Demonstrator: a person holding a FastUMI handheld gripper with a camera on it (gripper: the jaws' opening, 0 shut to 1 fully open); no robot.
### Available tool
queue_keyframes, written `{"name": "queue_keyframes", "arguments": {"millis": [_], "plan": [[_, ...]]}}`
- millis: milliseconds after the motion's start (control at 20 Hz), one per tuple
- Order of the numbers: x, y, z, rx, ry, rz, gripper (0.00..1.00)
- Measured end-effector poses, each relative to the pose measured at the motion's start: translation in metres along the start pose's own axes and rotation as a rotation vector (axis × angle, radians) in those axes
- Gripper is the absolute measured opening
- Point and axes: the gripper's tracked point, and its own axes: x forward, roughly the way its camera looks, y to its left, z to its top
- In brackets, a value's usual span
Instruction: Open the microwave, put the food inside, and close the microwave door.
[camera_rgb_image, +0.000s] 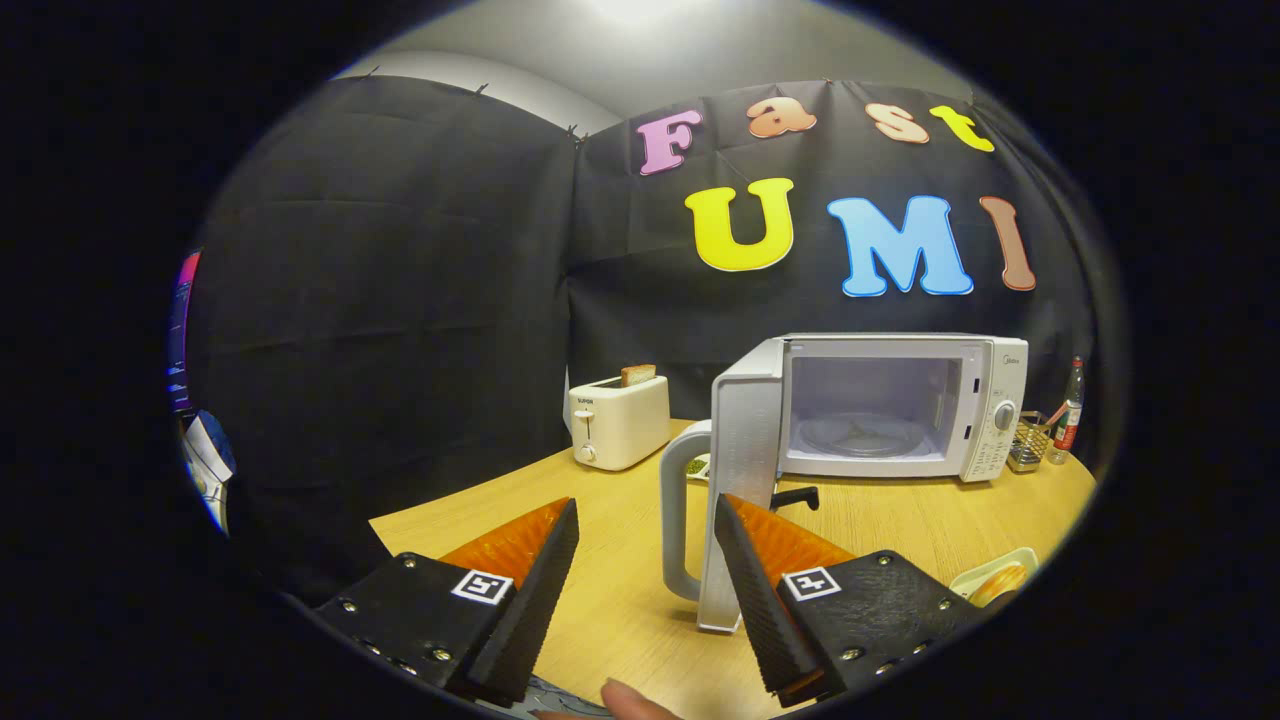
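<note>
Meanwhile the claw (645, 520) hung spread and empty above the table (620, 600), the handle (678, 520) of the microwave (900, 400) door (742, 470), swung open, just ahead between its fingers; food (1000, 582) lay rightward.

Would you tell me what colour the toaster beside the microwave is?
Cream-white, seen in the gripper view: the toaster stands beyond the open gripper.

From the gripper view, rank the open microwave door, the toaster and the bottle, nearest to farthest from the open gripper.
From the gripper, fingers open and empty:
1. Microwave door, swung open, just ahead of the fingers.
2. Toaster, beyond, left of the door.
3. Bottle, farthest, right of the microwave.
</note>
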Motion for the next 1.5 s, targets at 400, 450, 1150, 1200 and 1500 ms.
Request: {"name": "queue_keyframes", "arguments": {"millis": [400, 450, 1150, 1200, 1500], "plan": [[-0.063, -0.078, -0.007, -0.046, -0.024, 0.057, 0.84], [-0.072, -0.095, -0.009, -0.041, -0.018, 0.051, 0.84], [-0.152, -0.275, -0.099, 0.020, 0.140, -0.144, 0.84], [-0.153, -0.275, -0.106, 0.016, 0.159, -0.141, 0.84], [-0.157, -0.295, -0.135, -0.020, 0.239, -0.218, 0.84]]}}
